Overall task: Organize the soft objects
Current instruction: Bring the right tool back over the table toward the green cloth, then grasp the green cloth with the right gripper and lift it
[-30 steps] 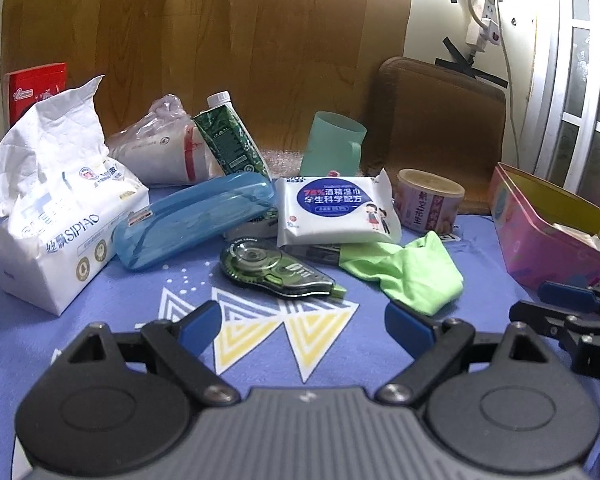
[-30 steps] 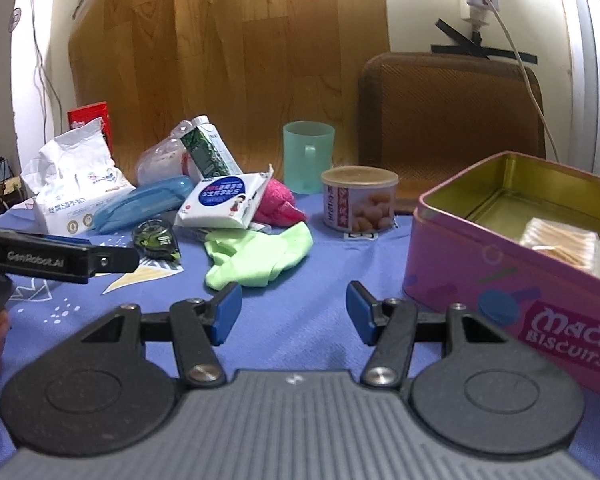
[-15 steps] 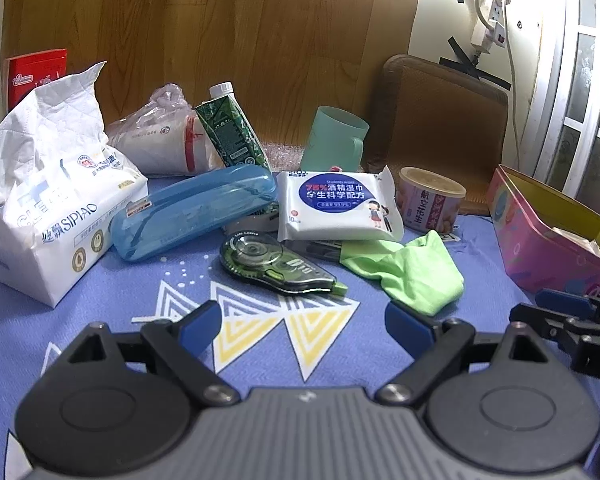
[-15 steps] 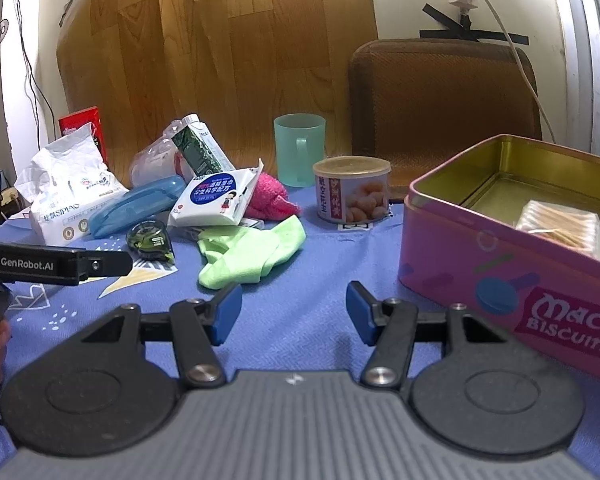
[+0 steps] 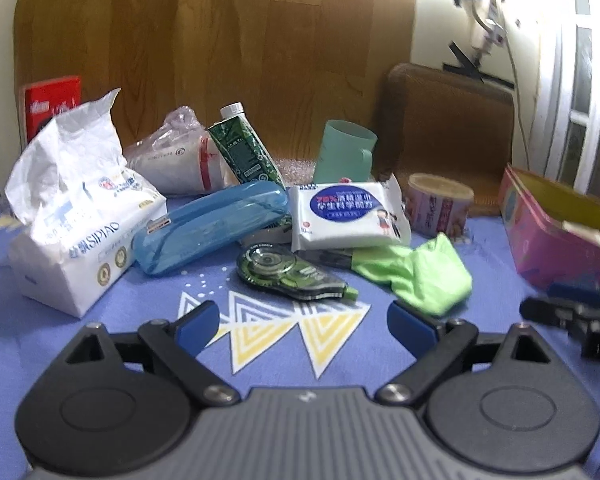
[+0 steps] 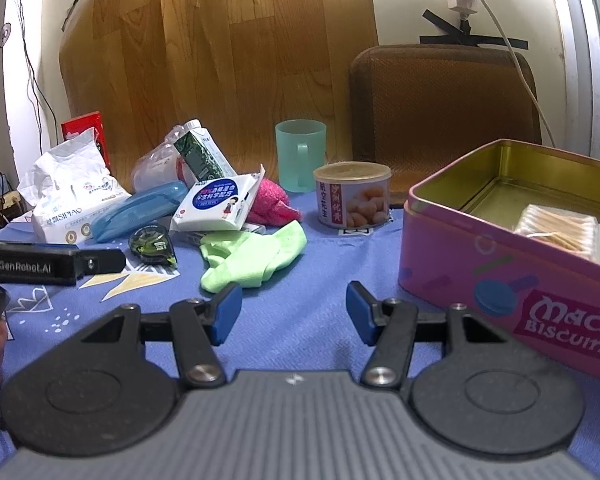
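The green cloth lies crumpled, seemingly folded, on the tablecloth.

A blue-clothed tabletop with yellow triangle prints carries a crumpled lime-green cloth, white tissue pack, translucent blue plastic case, green tape dispenser, round labelled tin and pink biscuit tin.

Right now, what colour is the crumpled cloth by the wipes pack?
Lime green cloth; clearest in the right wrist view.

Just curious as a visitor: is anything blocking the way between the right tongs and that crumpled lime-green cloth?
Nothing visible does: only bare blue tablecloth lies between the right tongs and the crumpled lime-green cloth.
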The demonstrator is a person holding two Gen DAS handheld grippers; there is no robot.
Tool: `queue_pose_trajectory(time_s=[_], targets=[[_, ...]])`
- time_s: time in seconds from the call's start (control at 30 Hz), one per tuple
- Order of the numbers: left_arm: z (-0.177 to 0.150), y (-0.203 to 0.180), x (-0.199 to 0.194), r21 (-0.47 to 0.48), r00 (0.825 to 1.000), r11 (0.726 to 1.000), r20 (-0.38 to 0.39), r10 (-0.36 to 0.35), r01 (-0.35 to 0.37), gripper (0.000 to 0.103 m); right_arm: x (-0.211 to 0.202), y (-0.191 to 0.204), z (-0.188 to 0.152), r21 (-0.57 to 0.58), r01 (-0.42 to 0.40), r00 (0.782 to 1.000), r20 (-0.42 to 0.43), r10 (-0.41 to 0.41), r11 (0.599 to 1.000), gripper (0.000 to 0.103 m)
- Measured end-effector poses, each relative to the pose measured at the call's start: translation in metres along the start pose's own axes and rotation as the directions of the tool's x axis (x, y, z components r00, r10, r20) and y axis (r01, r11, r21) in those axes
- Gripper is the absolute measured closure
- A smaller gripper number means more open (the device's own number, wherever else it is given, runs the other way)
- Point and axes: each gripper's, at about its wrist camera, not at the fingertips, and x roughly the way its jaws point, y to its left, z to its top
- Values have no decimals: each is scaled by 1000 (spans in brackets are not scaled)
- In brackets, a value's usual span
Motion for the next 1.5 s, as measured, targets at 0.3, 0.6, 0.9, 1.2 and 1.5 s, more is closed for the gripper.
queue_pose_trajectory(time_s=[0.3,0.6,0.9,1.2,1.5], targets=[[-68,57,-70,45,985,987,-73,156,-153,2,-2,5,0,-29,-23,1000,4,24,999,43],[-67,103,-133,-185,984,967,0,176,-173,2,-1,9,1,-38,-65,998,-6,65,997,43],[1,45,-37,-113,998,993,54,41,-34,2,1,11,0,-50,-45,999,-27,44,998,43],[-2,34,4,-145,1000,989,19,-17,20,3,17,11,7,-58,-25,996,-88,20,998,40],[0,46,9,-219,999,974,21,-47,51,3,72,10,39,-40,-41,992,-117,36,998,24]])
